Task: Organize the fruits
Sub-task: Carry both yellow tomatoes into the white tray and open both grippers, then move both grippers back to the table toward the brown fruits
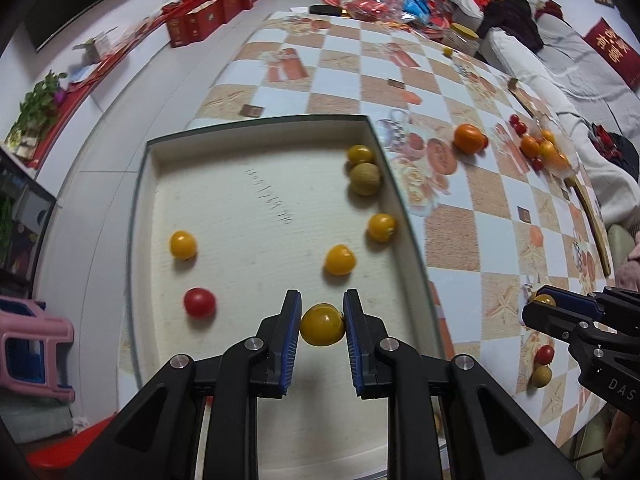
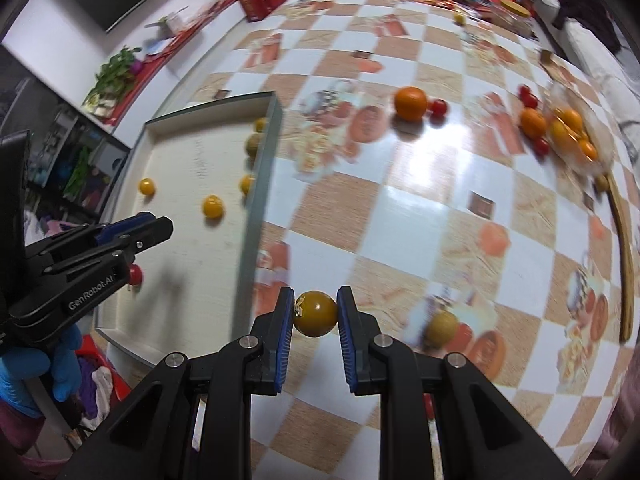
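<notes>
My left gripper (image 1: 322, 312) is shut on a yellow cherry tomato (image 1: 322, 325) and hangs over the shallow cream tray (image 1: 256, 124). Inside the tray lie several yellow tomatoes (image 1: 183, 245), a red one (image 1: 199, 302) and a brownish round fruit (image 1: 365, 178). My right gripper (image 2: 316, 305) is shut on a darker yellow tomato (image 2: 315, 313) above the checked tablecloth, just right of the tray's wall (image 2: 260, 184). The right gripper (image 1: 538, 305) also shows at the edge of the left wrist view, and the left gripper (image 2: 160, 226) in the right wrist view, held by a blue-gloved hand (image 2: 24, 368).
An orange (image 2: 410, 103) and a red tomato (image 2: 439, 107) lie mid-table. A pile of oranges and red tomatoes (image 2: 560, 128) sits at the right by a wooden board edge (image 2: 626, 264). A yellowish fruit (image 2: 441, 328) lies near the right gripper. A seated person (image 1: 512, 12) is beyond the table.
</notes>
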{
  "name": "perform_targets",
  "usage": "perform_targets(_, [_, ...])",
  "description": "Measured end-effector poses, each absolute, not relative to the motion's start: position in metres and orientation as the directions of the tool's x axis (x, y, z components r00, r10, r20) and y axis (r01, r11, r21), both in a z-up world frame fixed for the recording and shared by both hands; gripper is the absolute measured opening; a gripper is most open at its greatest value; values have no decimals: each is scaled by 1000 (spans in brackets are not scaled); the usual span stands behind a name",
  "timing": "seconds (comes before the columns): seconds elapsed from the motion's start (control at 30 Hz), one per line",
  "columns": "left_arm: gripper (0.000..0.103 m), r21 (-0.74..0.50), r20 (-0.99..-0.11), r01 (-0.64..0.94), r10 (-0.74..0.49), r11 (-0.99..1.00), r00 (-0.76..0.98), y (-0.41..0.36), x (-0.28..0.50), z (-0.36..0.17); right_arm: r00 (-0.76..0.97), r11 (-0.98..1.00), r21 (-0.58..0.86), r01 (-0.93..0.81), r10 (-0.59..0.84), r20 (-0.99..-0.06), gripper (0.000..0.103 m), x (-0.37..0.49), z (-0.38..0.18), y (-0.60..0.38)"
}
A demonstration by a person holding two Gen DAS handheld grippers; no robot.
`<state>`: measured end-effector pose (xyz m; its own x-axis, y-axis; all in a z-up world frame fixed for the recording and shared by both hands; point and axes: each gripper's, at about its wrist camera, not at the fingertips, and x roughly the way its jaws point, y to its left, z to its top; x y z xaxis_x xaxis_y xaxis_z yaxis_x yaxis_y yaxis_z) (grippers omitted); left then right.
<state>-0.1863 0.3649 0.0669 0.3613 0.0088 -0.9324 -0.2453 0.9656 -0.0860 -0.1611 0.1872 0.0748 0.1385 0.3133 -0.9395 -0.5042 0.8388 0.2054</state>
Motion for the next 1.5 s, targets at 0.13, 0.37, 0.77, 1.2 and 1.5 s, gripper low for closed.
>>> perform_targets(0.13, [23,-75,-933,-285,34,956,359,384,-191,65,122,812,215,-542,330,-936,24,-164,76,208])
perform_targets(0.37, [23,-59,-926,-323,69,945,371,414,-172,62,79,761,241,-603,357,-931,24,-172,70,246])
perform_targets(0.77, [24,-12,-927,-293,99,956,361,431,-127,35,15,733,228,-641,309,-951,24,-181,33,290])
perform_targets(1.2, [83,8,-926,-265,107,964,362,435,-121,25,67,624,78,-777,205,-976,65,-218,9,323])
perform_targets(1.5, [83,29,-919,-261,129,965,374,438,-125,30,104,592,64,-804,247,-963,82,-236,25,321])
